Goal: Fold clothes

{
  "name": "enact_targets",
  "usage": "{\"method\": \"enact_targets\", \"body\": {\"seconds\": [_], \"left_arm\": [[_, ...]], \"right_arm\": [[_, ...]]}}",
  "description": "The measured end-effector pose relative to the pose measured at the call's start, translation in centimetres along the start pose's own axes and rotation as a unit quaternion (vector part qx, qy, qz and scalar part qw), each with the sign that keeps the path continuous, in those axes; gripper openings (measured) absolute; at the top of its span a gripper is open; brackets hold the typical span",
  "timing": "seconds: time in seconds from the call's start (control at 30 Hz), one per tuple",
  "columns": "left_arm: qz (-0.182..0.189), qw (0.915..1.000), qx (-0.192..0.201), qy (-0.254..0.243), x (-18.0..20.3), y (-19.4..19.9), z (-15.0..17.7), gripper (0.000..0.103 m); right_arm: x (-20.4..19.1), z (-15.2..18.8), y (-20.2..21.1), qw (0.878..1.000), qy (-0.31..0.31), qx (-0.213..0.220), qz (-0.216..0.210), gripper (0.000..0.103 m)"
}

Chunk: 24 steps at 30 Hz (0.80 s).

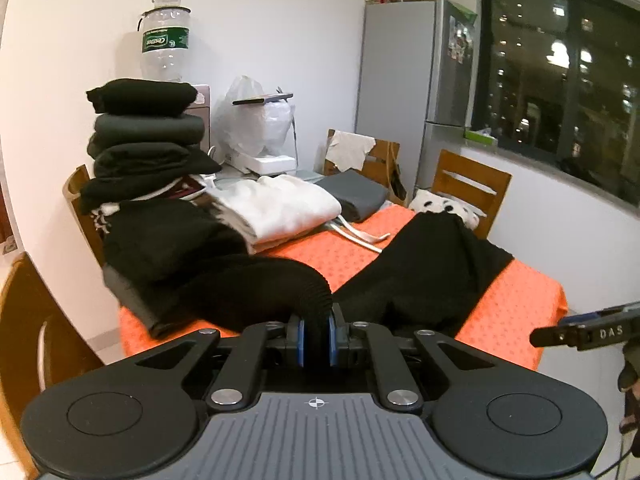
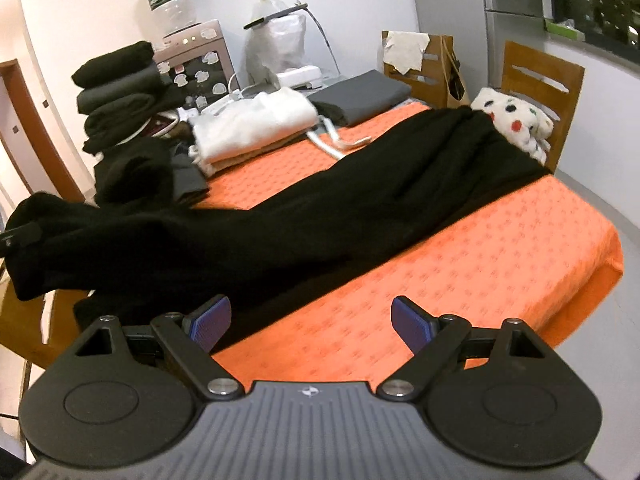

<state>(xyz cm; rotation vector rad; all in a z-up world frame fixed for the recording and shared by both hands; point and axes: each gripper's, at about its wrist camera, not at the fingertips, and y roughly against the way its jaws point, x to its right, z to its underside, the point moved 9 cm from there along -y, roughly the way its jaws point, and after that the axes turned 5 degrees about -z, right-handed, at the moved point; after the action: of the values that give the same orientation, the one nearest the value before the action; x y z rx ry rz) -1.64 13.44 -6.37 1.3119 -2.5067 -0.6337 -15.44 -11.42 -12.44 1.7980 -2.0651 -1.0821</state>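
Note:
A long black garment (image 2: 320, 208) lies spread across the orange tablecloth (image 2: 500, 264). My left gripper (image 1: 316, 330) is shut on the garment's ribbed cuff (image 1: 312, 292) at the near edge of the table, and the black garment (image 1: 424, 276) stretches away from it. My right gripper (image 2: 312, 326) is open and empty, just above the cloth beside the garment's near edge. The right gripper also shows at the right edge of the left wrist view (image 1: 584, 330).
A tall stack of folded dark clothes (image 1: 148, 136) stands at the back left. A folded white garment (image 1: 288, 204) and a grey one (image 1: 356, 192) lie behind. Wooden chairs (image 1: 472, 184), a spotted cushion (image 2: 516, 120), a water dispenser (image 2: 192, 60) and a fridge (image 1: 416, 80) surround the table.

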Motion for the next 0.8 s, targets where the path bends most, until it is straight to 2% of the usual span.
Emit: {"method": "enact_targets", "body": {"seconds": [0.1, 0.27, 0.37, 0.5, 0.57, 0.7, 0.8], "left_arm": [[0.026, 0.9995, 0.002, -0.020, -0.3, 2.1, 0.7, 0.013], [0.074, 0.9947, -0.018, -0.068, 2.2, 3.4, 3.5, 0.014], [0.083, 0.9921, -0.040, -0.085, 2.7, 3.5, 6.2, 0.016], [0.098, 0.9882, -0.073, -0.093, 2.6, 3.6, 8.5, 0.024], [0.120, 0.9849, -0.066, -0.105, 2.4, 4.1, 8.5, 0.025], [0.170, 0.9748, -0.046, -0.137, 1.5, 4.6, 7.7, 0.038], [0.197, 0.9668, -0.035, -0.159, -0.3, 3.5, 6.4, 0.039]], "right_arm": [[-3.0, 1.2, 1.3, 1.000, 0.004, 0.009, 0.001, 0.091], [-5.5, 2.8, 2.8, 1.000, 0.013, 0.013, 0.005, 0.091], [-6.1, 3.9, 3.4, 1.000, 0.007, 0.010, 0.002, 0.091], [-7.0, 5.8, 4.3, 1.000, 0.000, -0.003, 0.001, 0.091], [-7.6, 6.9, 4.8, 1.000, 0.000, -0.004, 0.012, 0.091], [-8.6, 8.2, 5.5, 0.999, -0.021, 0.004, 0.035, 0.091], [-10.1, 8.9, 5.1, 0.998, -0.040, 0.017, 0.052, 0.091]]}}
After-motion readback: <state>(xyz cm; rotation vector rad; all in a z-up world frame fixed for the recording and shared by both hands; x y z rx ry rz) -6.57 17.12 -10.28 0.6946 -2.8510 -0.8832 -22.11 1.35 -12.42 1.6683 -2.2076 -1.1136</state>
